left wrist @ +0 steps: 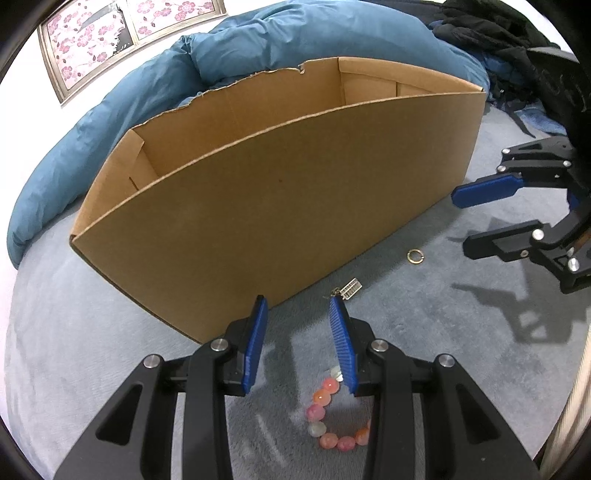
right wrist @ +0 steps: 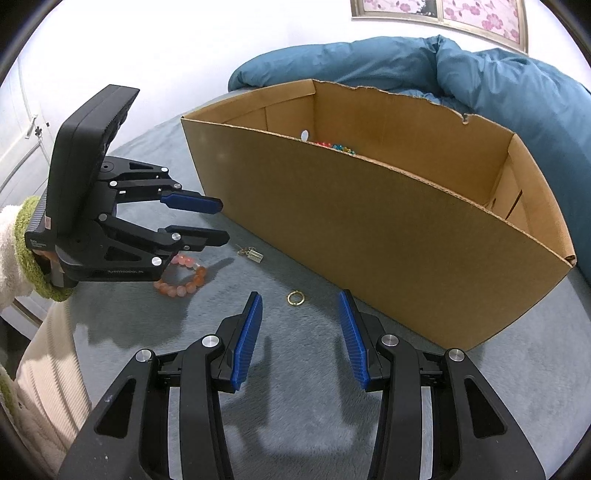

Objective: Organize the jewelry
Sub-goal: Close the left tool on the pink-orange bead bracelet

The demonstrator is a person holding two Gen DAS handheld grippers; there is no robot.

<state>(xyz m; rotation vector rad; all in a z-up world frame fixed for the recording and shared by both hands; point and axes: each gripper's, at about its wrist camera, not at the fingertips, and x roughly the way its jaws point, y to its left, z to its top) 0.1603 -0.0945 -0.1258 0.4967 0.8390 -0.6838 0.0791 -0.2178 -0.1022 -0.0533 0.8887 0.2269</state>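
Observation:
A pink and orange bead bracelet (left wrist: pixel 328 417) lies on the grey blanket below my open left gripper (left wrist: pixel 299 306); it also shows in the right wrist view (right wrist: pixel 184 280). A small silver charm (left wrist: pixel 349 290) (right wrist: pixel 253 254) lies just ahead of the left fingertips. A gold ring (left wrist: pixel 414 256) (right wrist: pixel 295 297) lies on the blanket in front of my open, empty right gripper (right wrist: pixel 301 299) (left wrist: pixel 461 221). A long cardboard box (left wrist: pixel 280 192) (right wrist: pixel 369 229) stands behind them, with coloured beads (right wrist: pixel 338 147) inside.
A blue duvet (left wrist: pixel 258 40) (right wrist: pixel 480 74) is bunched behind the box. Dark clothing (left wrist: pixel 517 44) lies at the far right in the left wrist view. The grey blanket (right wrist: pixel 314 369) covers the surface. A framed floral picture (left wrist: pixel 110 29) hangs on the wall.

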